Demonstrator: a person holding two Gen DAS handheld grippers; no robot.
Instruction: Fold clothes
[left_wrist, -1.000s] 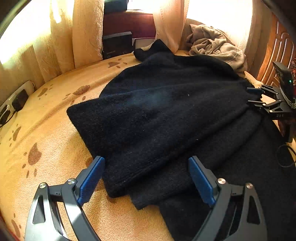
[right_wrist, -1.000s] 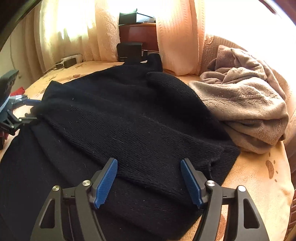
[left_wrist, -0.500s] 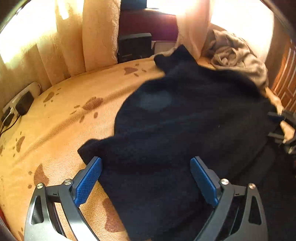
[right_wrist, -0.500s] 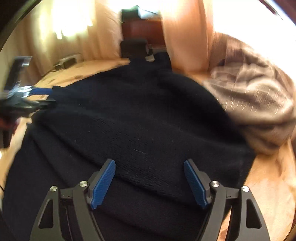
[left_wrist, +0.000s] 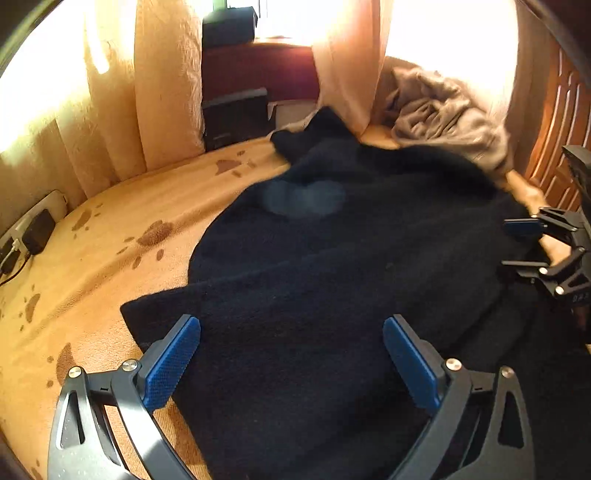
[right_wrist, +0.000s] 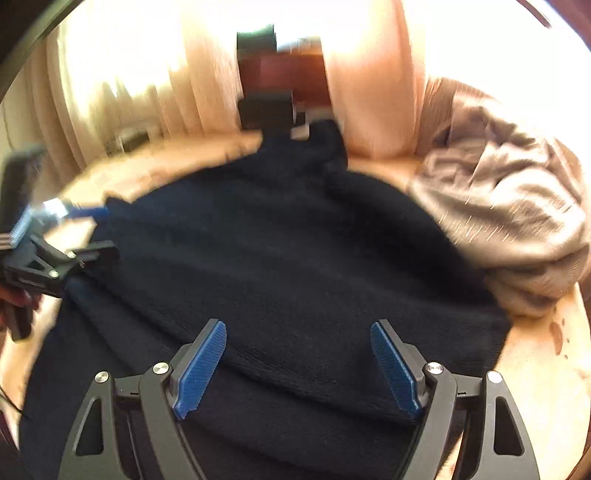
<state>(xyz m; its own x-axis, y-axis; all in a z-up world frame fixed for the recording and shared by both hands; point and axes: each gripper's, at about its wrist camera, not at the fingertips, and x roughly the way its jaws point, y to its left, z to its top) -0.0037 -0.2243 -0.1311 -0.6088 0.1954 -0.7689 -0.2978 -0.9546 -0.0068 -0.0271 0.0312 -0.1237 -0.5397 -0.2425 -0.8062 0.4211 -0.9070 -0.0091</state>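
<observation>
A black knit sweater (left_wrist: 332, 266) lies spread on the tan paw-print bedcover (left_wrist: 110, 251), with a folded layer across its middle; it also shows in the right wrist view (right_wrist: 288, 258). My left gripper (left_wrist: 291, 354) is open and empty, hovering over the sweater's left edge. My right gripper (right_wrist: 297, 363) is open and empty over the sweater's near right part. Each gripper shows in the other's view, the right one (left_wrist: 521, 243) at the sweater's right side, the left one (right_wrist: 92, 230) at its left side.
A crumpled grey-brown garment (right_wrist: 509, 221) lies at the back right (left_wrist: 450, 122). Cream curtains (left_wrist: 155, 92) and a dark wooden unit with black boxes (left_wrist: 236, 110) stand behind. A power strip (left_wrist: 29, 232) sits at the far left. A wooden headboard (left_wrist: 561, 122) is at the right.
Both grippers have moved over the sweater and stayed open. The left view has swung left and closer. The sweater's left edge has shifted.
</observation>
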